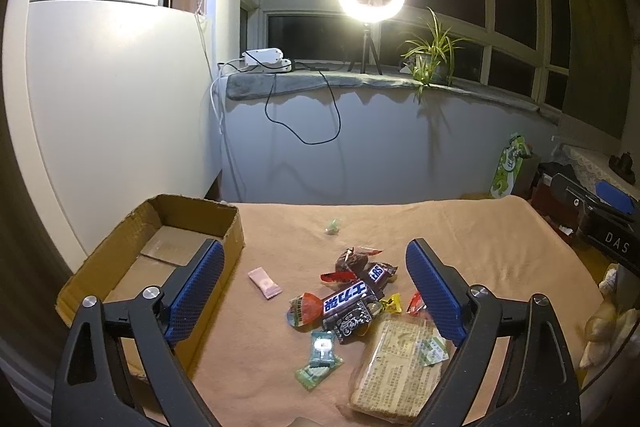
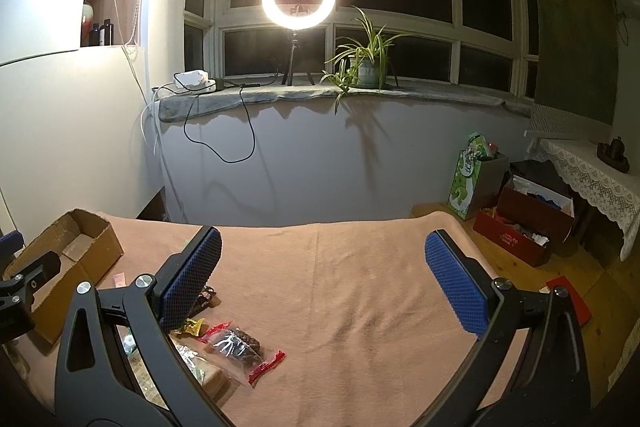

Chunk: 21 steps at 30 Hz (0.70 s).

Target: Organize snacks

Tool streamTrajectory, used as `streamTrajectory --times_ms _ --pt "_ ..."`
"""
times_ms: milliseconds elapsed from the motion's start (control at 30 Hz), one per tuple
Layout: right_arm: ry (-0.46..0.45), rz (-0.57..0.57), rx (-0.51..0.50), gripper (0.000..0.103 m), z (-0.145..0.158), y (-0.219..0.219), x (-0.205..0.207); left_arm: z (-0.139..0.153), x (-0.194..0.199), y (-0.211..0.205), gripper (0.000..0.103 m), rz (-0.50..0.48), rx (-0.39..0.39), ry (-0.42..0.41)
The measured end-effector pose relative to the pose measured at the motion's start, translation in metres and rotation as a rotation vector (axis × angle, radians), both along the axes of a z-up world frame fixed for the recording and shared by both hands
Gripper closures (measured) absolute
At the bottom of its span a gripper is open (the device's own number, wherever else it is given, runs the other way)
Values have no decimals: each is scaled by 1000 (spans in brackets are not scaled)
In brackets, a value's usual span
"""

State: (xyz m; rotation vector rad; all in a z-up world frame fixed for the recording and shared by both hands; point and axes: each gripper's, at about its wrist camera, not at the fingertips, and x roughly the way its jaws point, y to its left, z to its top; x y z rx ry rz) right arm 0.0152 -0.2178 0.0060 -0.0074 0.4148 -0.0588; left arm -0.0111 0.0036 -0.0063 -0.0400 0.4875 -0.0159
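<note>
Snacks (image 1: 352, 299) heaped low in the middle of the left view, on the orange cloth (image 1: 460, 227). Empty cardboard box (image 1: 192, 227) at the left, likely waiting for them. Left gripper (image 1: 316, 291) spread wide, holding nothing, pile between its 2 fingers. Right gripper (image 2: 324, 283) wide too, empty; red-ended packet (image 2: 240, 347) low left, by its left finger.

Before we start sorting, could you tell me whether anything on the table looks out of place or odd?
The snacks lie in a loose heap on the cloth, while the cardboard box beside them holds none. A small green candy sits alone, farther back. Nothing looks spilled or damaged.
</note>
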Motion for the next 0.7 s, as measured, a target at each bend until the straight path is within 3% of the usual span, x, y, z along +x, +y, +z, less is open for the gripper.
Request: streamTrajectory --times_ms 700 --pt "-11 8 3 0 3 0 -2 3 -1 -4 11 -13 -6 -1"
